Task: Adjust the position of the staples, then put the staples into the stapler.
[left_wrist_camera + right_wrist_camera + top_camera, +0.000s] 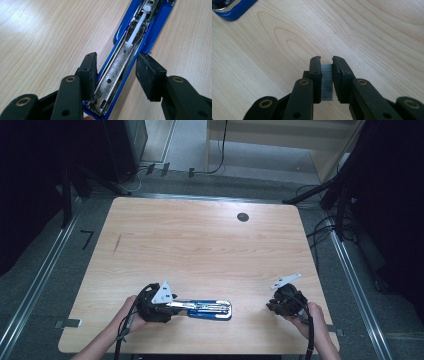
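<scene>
A blue stapler (210, 309) lies opened flat near the table's front edge, its metal magazine (117, 67) bared with a white pusher inside. My left gripper (176, 306) is at its left end. In the left gripper view (117, 72) one pad presses on the magazine's side and the other pad's tip meets the blue base. My right gripper (271, 306) hovers low at the front right, apart from the stapler. Its jaws (327, 60) are shut on a short grey strip of staples (327, 82). A blue corner of the stapler (229, 10) shows beyond them.
The wooden table (200, 240) has a dark round hole (243, 217) at the back right and a thin dark mark (116, 244) at the left. Cables and stand legs lie on the floor around its edges.
</scene>
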Action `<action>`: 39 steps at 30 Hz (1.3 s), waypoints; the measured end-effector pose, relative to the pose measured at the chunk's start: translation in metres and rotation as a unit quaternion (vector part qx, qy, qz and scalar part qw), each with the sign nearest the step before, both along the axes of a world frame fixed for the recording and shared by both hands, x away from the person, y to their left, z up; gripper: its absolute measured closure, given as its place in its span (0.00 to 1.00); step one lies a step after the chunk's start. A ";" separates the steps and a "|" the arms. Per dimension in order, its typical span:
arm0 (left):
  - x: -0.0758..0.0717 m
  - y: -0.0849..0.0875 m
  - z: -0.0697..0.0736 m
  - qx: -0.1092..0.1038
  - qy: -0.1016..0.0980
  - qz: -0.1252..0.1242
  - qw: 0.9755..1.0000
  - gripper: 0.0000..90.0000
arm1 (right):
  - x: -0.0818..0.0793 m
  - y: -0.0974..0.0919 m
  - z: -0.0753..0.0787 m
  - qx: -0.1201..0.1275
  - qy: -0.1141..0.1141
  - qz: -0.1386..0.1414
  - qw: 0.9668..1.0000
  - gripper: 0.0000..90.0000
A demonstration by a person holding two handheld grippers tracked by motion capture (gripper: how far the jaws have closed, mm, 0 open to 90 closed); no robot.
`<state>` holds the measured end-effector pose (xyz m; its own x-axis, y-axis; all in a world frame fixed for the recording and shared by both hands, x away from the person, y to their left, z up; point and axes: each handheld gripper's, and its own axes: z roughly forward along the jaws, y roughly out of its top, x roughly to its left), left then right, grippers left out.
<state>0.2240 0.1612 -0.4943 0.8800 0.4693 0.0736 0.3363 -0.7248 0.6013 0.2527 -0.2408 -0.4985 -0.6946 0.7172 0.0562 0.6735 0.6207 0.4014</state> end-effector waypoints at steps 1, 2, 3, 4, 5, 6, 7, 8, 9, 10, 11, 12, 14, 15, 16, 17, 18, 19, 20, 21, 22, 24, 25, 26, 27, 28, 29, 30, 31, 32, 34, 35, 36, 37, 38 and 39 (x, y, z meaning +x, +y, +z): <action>0.000 0.000 0.000 0.001 0.000 0.000 1.000 0.59 | 0.000 0.002 0.000 0.002 -0.002 0.003 1.000 0.88; 0.000 -0.001 0.000 0.003 0.000 -0.001 1.000 0.59 | -0.001 0.005 0.001 0.005 -0.001 0.008 1.000 0.88; 0.000 -0.001 0.000 0.004 0.001 -0.002 1.000 0.59 | -0.002 0.006 0.002 0.003 -0.004 0.013 1.000 0.88; 0.000 -0.001 0.000 0.006 0.001 -0.003 1.000 0.59 | -0.002 0.006 0.002 0.003 -0.004 0.013 1.000 0.88; 0.000 -0.001 0.000 0.006 0.000 -0.003 1.000 0.58 | -0.003 0.009 0.003 0.006 -0.005 0.016 1.000 0.88; 0.000 -0.001 0.000 0.006 0.000 -0.003 1.000 0.58 | -0.003 0.009 0.003 0.006 -0.005 0.016 1.000 0.88; 0.000 -0.001 0.000 0.007 -0.001 -0.004 1.000 0.58 | -0.003 0.010 0.003 0.004 -0.006 0.017 1.000 0.88; 0.000 -0.002 0.000 0.008 0.000 -0.004 1.000 0.58 | -0.004 0.011 0.003 0.005 -0.007 0.019 1.000 0.88; 0.001 -0.002 0.000 0.008 0.000 -0.005 1.000 0.59 | -0.004 0.011 0.003 0.005 -0.007 0.020 1.000 0.88; 0.001 -0.002 0.001 0.008 0.001 -0.006 1.000 0.59 | -0.005 0.012 0.004 0.005 -0.006 0.020 1.000 0.88; 0.001 -0.002 0.001 0.008 0.001 -0.005 1.000 0.59 | -0.005 0.013 0.004 0.006 -0.007 0.021 1.000 0.88; 0.001 -0.002 0.001 0.008 0.002 -0.005 1.000 0.59 | -0.007 0.013 0.005 0.005 -0.007 0.027 1.000 0.88; 0.001 -0.002 0.001 0.006 0.003 -0.005 1.000 0.59 | -0.007 0.014 0.005 0.007 -0.011 0.028 1.000 0.88; 0.001 -0.002 0.001 0.006 0.003 -0.005 1.000 0.59 | -0.008 0.015 0.006 0.006 -0.012 0.031 0.999 0.88; 0.001 -0.002 0.001 0.006 0.003 -0.005 1.000 0.59 | -0.008 0.016 0.006 0.007 -0.013 0.032 0.999 0.88; 0.001 -0.002 0.001 0.006 0.004 -0.005 1.000 0.59 | -0.008 0.017 0.007 0.006 -0.016 0.035 0.999 0.88; 0.002 -0.002 0.001 0.007 0.004 -0.007 1.000 0.59 | -0.009 0.018 0.007 0.008 -0.017 0.037 0.999 0.88; 0.002 -0.003 0.001 0.008 0.004 -0.007 1.000 0.59 | -0.009 0.021 0.007 0.008 -0.015 0.042 0.999 0.88; 0.002 -0.003 0.001 0.006 0.004 -0.006 1.000 0.59 | -0.009 0.021 0.007 0.008 -0.015 0.042 0.999 0.88; 0.002 -0.003 0.000 0.005 0.005 -0.006 1.000 0.59 | -0.010 0.022 0.007 0.009 -0.017 0.043 0.999 0.88; 0.002 -0.003 0.000 0.005 0.005 -0.005 1.000 0.59 | -0.010 0.023 0.007 0.010 -0.019 0.046 0.999 0.88; 0.001 -0.003 0.000 0.005 0.003 -0.005 1.000 0.59 | -0.011 0.023 0.008 0.011 -0.019 0.046 0.999 0.88; 0.001 -0.003 0.000 0.006 0.002 -0.006 1.000 0.59 | -0.011 0.025 0.009 0.012 -0.022 0.049 0.998 0.88; 0.001 -0.003 0.000 0.006 0.001 -0.006 1.000 0.59 | -0.011 0.025 0.009 0.012 -0.022 0.049 0.998 0.88; 0.001 -0.003 0.000 0.004 0.001 -0.005 1.000 0.59 | -0.011 0.026 0.009 0.013 -0.024 0.051 0.998 0.88; 0.001 -0.003 0.000 0.006 0.000 -0.005 1.000 0.59 | -0.011 0.027 0.009 0.014 -0.026 0.053 0.998 0.88; 0.000 -0.003 0.000 0.006 0.000 -0.005 1.000 0.59 | -0.011 0.028 0.010 0.014 -0.028 0.053 0.998 0.88; 0.000 -0.003 0.000 0.007 -0.001 -0.005 1.000 0.59 | -0.010 0.030 0.010 0.013 -0.030 0.057 0.998 0.88; 0.000 -0.003 0.000 0.008 -0.002 -0.006 1.000 0.59 | -0.010 0.032 0.010 0.012 -0.031 0.056 0.998 0.88; 0.000 -0.004 0.000 0.007 -0.002 -0.006 1.000 0.60 | -0.011 0.034 0.011 0.014 -0.032 0.057 0.998 0.88; 0.000 -0.004 0.000 0.007 -0.002 -0.006 1.000 0.60 | -0.010 0.037 0.010 0.013 -0.037 0.065 0.997 0.88; 0.000 -0.004 0.000 0.007 -0.002 -0.006 1.000 0.60 | -0.010 0.038 0.010 0.015 -0.035 0.064 0.997 0.88; 0.000 -0.004 0.000 0.006 -0.003 -0.007 1.000 0.60 | -0.010 0.040 0.010 0.014 -0.036 0.066 0.997 0.88; 0.000 -0.003 0.000 0.008 -0.003 -0.008 1.000 0.60 | -0.010 0.041 0.010 0.015 -0.038 0.066 0.997 0.88; 0.000 -0.003 0.000 0.009 -0.004 -0.010 1.000 0.60 | -0.010 0.042 0.010 0.019 -0.035 0.064 0.997 0.88; 0.000 -0.003 0.000 0.010 -0.004 -0.011 1.000 0.60 | -0.009 0.043 0.011 0.028 -0.033 0.064 0.997 0.88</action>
